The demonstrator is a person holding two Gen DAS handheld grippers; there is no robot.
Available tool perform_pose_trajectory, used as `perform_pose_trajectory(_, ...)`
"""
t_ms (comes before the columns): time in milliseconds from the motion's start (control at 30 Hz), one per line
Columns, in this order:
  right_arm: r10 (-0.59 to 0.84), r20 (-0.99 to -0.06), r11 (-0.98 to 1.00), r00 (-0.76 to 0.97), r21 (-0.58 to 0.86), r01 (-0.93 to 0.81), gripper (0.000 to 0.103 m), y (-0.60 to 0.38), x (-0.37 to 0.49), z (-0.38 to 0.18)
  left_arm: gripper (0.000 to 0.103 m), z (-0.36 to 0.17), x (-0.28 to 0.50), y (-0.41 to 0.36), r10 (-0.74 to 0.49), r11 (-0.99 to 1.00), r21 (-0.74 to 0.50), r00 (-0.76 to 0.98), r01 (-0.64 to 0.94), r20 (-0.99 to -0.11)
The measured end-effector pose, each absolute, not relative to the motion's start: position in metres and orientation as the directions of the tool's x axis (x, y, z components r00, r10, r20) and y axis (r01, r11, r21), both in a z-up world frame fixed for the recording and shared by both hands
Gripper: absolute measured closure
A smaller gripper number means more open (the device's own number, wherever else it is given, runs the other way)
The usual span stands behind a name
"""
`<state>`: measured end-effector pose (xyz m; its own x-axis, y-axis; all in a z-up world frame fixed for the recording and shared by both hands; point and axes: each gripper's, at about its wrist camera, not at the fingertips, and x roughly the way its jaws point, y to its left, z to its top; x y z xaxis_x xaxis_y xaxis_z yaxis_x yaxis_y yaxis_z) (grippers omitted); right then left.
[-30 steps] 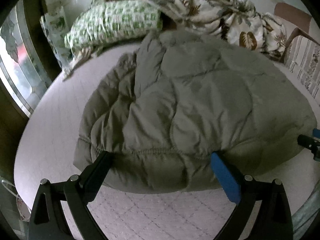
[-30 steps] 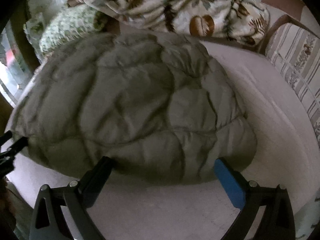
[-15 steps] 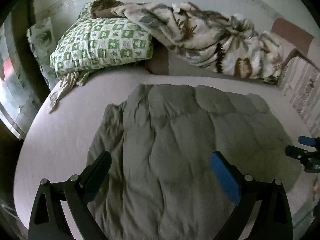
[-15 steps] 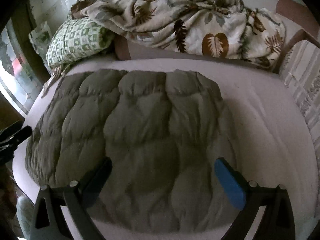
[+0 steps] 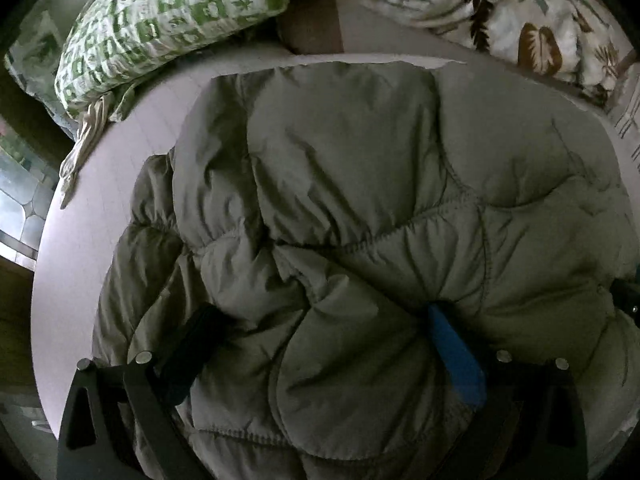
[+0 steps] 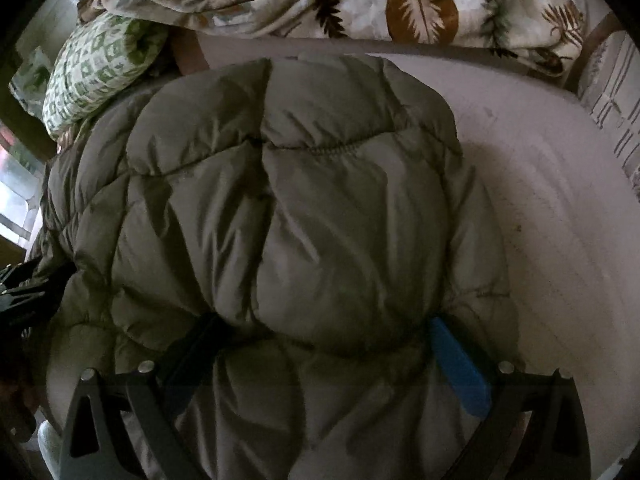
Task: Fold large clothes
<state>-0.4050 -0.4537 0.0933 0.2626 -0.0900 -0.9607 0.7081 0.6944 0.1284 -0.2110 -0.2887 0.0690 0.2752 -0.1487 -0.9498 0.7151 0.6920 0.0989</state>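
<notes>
In the left wrist view, I see the olive quilted jacket [image 5: 340,208] filling the centre and lower part of the frame, lying on the pale mattress [image 5: 100,184]. My left gripper [image 5: 320,320] has its fingers spread wide, and a puffy fold of the jacket bulges between the black finger [image 5: 192,344] at the lower left and the blue finger [image 5: 456,356] at the lower right; both touch the fabric. A green checked pillow [image 5: 168,20] is in the upper left, a leaf-print blanket [image 5: 500,12] in the upper right. At the right edge I see a dark part of the other gripper.

In the right wrist view, the jacket [image 6: 288,208] again fills the middle. My right gripper [image 6: 320,332] is also spread apart, with a thick bulge of jacket between its two fingers. Bare mattress [image 6: 560,208] is on the right, the blanket [image 6: 360,0] along the top. I can read no label or writing anywhere.
</notes>
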Motion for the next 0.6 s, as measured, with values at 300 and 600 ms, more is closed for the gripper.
perform_pose_trajectory(300, -0.183, -0.92, 0.705, 0.346, 0.123, 0.699, 0.0, -0.415, -0.444, 0.149, 0.001, 0.117, -0.238, -0.226, -0.361, 0.679, -0.055, 0.268, 0.732, -0.893)
perform_pose_trajectory(600, -0.194, -0.91, 0.724, 0.367, 0.119, 0.679, 0.0, -0.335, -0.495, 0.153, 0.001, 0.107, -0.303, -0.169, -0.385, 0.686, -0.069, 0.282, 0.724, -0.879)
